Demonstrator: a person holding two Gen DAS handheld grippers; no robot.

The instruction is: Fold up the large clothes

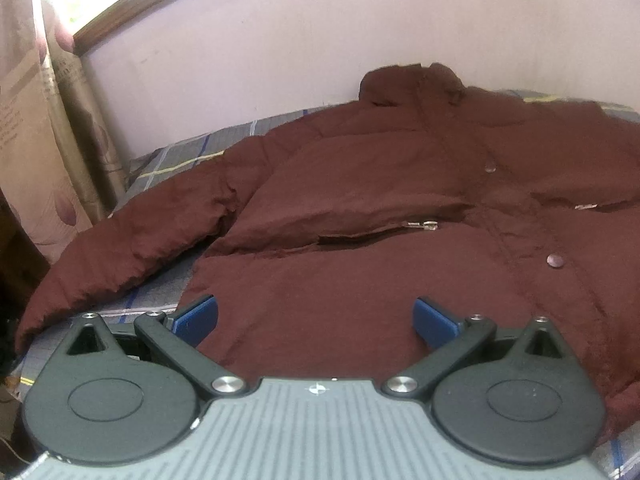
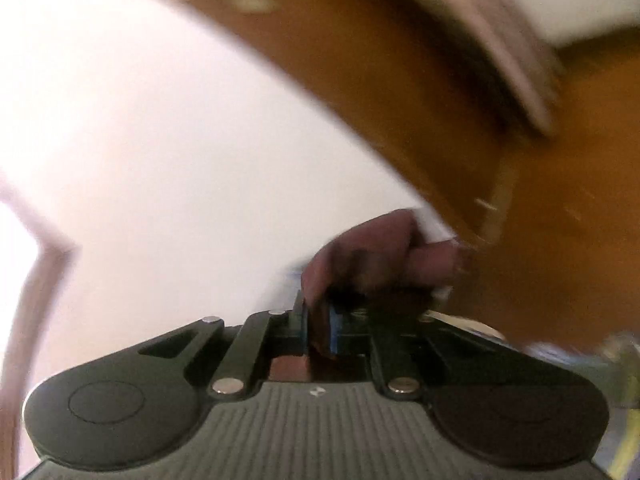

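A large maroon puffer jacket point(image 1: 380, 184) lies spread front-up on the bed, collar at the far side, its left sleeve point(image 1: 132, 240) stretched toward the bed's left edge. My left gripper point(image 1: 316, 316) is open, hovering over the jacket's lower hem, its blue pads point(image 1: 198, 316) apart and empty. In the blurred right wrist view, my right gripper point(image 2: 318, 332) is shut on a bunch of the maroon jacket fabric point(image 2: 372, 248), lifted so the camera faces the wall.
The bed has a grey plaid sheet point(image 1: 180, 160). A pale wall point(image 1: 260, 52) stands behind, a patterned curtain point(image 1: 36, 140) and window frame at left. A blurred brown wooden furniture piece point(image 2: 460, 92) fills the right wrist view's upper right.
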